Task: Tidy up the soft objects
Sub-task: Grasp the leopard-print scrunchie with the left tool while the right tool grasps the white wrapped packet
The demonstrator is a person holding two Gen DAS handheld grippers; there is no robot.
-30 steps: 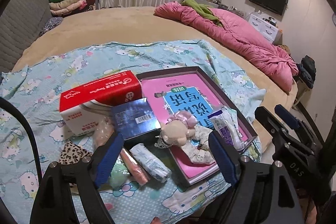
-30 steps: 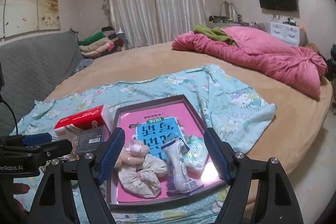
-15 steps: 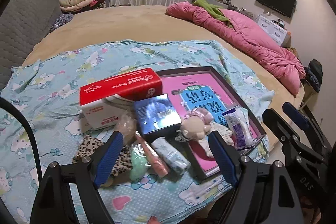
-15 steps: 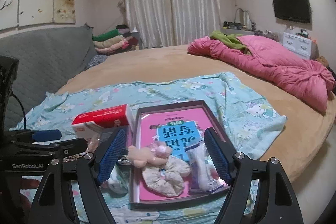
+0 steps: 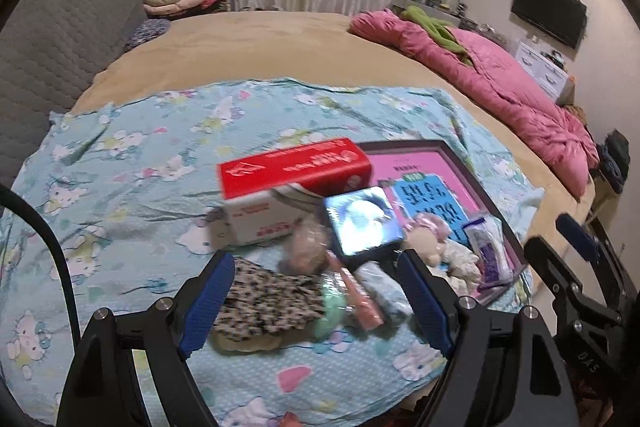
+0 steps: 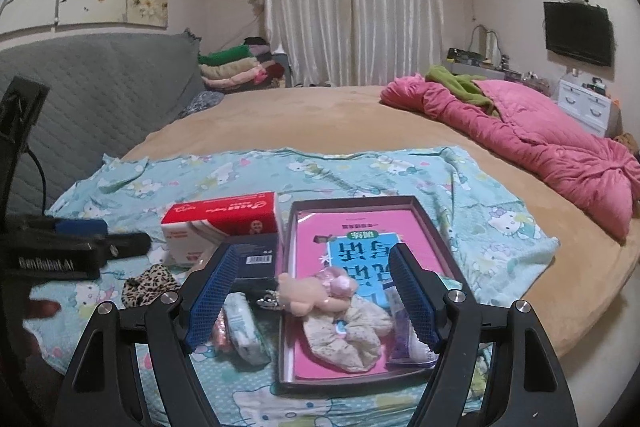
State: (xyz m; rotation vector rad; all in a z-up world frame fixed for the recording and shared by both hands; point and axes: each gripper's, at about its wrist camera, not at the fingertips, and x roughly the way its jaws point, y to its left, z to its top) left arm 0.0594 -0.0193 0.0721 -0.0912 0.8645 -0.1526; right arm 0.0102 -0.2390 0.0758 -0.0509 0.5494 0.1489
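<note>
We hold both grippers above the near edge of the bed, each with its blue-padded fingers spread wide and nothing between them. Our left gripper (image 5: 316, 301) hangs over the leopard-print scrunchie (image 5: 266, 301), which lies flat on the cartoon-print sheet (image 5: 132, 163) with a pale green soft piece (image 5: 332, 313) and a pink tube (image 5: 360, 301) just beside it on the right. Our right gripper (image 6: 314, 297) hangs over the near half of the dark-rimmed tray (image 6: 434, 223), where the floral scrunchie (image 6: 348, 333) and the small plush doll (image 6: 316, 291) lie touching each other on a pink book (image 6: 320, 229). A clear pouch with purple print (image 6: 404, 335) sits along the tray's right rim, partly behind our right finger.

Left of the tray, a wrapped pale packet (image 6: 244, 323) is half hidden by our left finger. Behind it a dark blue box (image 6: 256, 261) rests against the red and white tissue box (image 6: 224, 227); in the left wrist view both are smeared by motion blur and their print is unreadable. A crumpled clear wrapper (image 5: 306, 247) in front of the tissue box is also too blurred to identify.

To the left of the tissue box the sheet lies bare and wrinkled. Beyond the sheet's far edge the tan bedspread (image 6: 320, 115) stretches to a pink quilt (image 6: 532, 135) at the right and a grey padded headboard (image 6: 100, 95) at the left.
</note>
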